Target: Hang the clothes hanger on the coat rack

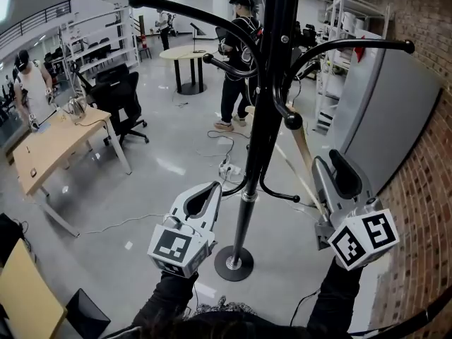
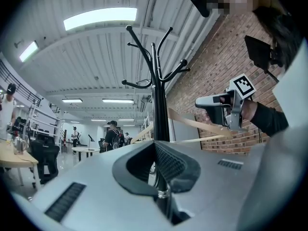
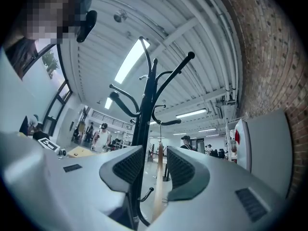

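The hanging looks nearly done. The wooden hanger (image 1: pixel 305 162) sits by the coat rack (image 1: pixel 263 129), at about 3 o'clock from the pole and below a knobbed peg, and neither tool grips it. Its own hook is hidden in every view, so it is probably, not certainly, seated on a peg. What seems left is drawing clear.

The right hand-held gripper (image 1: pixel 329 158) is spread wide, with a wooden strip showing beyond its jaws. The left hand-held gripper (image 1: pixel 210 189) is pressed together on nothing.

In the head view the hanger's long axis runs from 11 o'clock to 5 o'clock, with the near end toward the right hand-held gripper.
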The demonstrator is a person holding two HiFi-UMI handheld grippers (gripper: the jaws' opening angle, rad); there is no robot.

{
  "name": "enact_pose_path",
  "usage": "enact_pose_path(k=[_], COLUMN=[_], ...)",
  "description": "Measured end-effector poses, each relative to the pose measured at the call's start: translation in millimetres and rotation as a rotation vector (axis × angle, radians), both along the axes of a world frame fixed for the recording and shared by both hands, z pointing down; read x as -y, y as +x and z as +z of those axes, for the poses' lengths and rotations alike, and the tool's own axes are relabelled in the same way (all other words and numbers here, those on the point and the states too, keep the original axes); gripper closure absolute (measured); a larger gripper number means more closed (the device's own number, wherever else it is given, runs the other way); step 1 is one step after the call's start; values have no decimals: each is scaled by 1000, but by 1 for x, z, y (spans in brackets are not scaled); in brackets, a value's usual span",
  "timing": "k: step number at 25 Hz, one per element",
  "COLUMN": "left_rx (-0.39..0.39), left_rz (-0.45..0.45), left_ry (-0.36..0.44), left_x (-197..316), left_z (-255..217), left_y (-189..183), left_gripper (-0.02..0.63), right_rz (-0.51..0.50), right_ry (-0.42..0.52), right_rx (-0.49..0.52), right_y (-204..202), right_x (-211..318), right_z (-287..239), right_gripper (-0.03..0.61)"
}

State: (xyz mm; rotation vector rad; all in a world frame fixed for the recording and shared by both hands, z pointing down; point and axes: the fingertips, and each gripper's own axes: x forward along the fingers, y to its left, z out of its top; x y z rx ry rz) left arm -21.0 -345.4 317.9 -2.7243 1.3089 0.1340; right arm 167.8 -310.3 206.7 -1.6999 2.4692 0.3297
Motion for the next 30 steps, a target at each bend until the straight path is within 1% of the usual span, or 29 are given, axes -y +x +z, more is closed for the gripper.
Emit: enact_pose_path(k=[3, 6, 9, 14, 17, 22, 27, 30], left_rx=[2, 3, 9, 8, 6, 4, 11, 15], left_rz=[2, 2, 3, 8, 8, 6, 16, 20], left_ry=[0, -1, -4, 2, 0, -1, -7, -10], left_x=[-18, -36, -55, -84, -100, -124, -149, -163], left_z=[0, 3, 5, 5, 5, 12, 18, 20], left_y=[2, 4, 7, 12, 12, 9, 15, 13], left_gripper=[606, 606, 606, 606, 606, 606, 607, 606], right_rz=[10, 5, 0, 20, 26, 35, 65, 82], right_ry=[11, 0, -22, -68, -97, -131, -162, -181], right_rx=[32, 53, 68, 66, 85, 112, 137, 135], right_y=[7, 12, 15, 20, 21, 21, 24, 21], right_x=[-23, -44, -64, -87, -101, -121, -141, -152], right_z=[2, 14, 29, 54, 67, 91, 111, 122], right_gripper=[437, 437, 437, 439, 445, 488, 553, 565])
